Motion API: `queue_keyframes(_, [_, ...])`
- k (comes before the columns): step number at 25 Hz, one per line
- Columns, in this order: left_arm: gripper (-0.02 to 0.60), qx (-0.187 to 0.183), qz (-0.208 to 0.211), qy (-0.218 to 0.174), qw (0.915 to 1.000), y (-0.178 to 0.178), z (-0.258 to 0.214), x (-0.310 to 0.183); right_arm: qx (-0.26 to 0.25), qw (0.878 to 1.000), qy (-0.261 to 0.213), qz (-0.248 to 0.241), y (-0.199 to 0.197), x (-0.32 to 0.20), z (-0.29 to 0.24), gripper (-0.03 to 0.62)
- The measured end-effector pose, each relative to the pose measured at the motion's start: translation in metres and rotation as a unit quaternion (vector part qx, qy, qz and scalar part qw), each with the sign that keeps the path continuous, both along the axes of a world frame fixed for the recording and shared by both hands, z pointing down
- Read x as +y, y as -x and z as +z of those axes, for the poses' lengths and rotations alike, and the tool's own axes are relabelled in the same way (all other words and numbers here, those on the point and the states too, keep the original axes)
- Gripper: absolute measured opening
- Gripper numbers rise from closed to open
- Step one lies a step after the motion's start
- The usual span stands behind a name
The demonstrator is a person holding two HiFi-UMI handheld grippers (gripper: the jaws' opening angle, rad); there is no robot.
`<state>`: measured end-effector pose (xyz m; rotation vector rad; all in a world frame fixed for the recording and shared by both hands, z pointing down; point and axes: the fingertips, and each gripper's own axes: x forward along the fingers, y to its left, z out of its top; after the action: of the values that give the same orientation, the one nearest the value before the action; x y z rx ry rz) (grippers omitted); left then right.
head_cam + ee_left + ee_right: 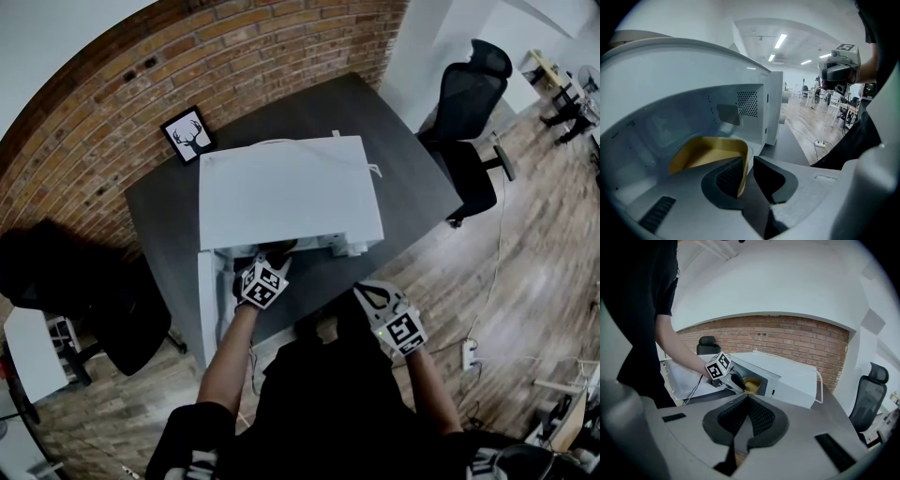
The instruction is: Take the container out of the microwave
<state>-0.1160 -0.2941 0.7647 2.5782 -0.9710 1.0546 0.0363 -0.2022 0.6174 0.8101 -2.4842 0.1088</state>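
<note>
A tan container sits inside the open white microwave on the dark table. My left gripper reaches into the cavity and is shut on the container's near rim, with the wall pinched between its dark pads. In the right gripper view the container shows in the microwave opening, with the left gripper at it. My right gripper is shut on nothing and hangs back from the table's front edge, off to the right of the microwave.
The microwave door swings out to the left, beside my left arm. A framed deer picture leans on the brick wall. Black office chairs stand at the right and the left. A power strip lies on the wooden floor.
</note>
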Motion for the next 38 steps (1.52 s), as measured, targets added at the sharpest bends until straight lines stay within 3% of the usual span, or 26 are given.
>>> queue_keyframes(6, [0.057,-0.025,0.013,-0.001,0.9996,0.001,0.010,-0.002,0.004,1.000,0.008,-0.002,-0.001,0.005,0.011,-0.002])
queue_keyframes(38, [0.035,-0.048,0.001,-0.015,0.9987,0.021,0.009,0.000,0.003,1.000,-0.011,0.013,0.001,0.008,0.013,-0.002])
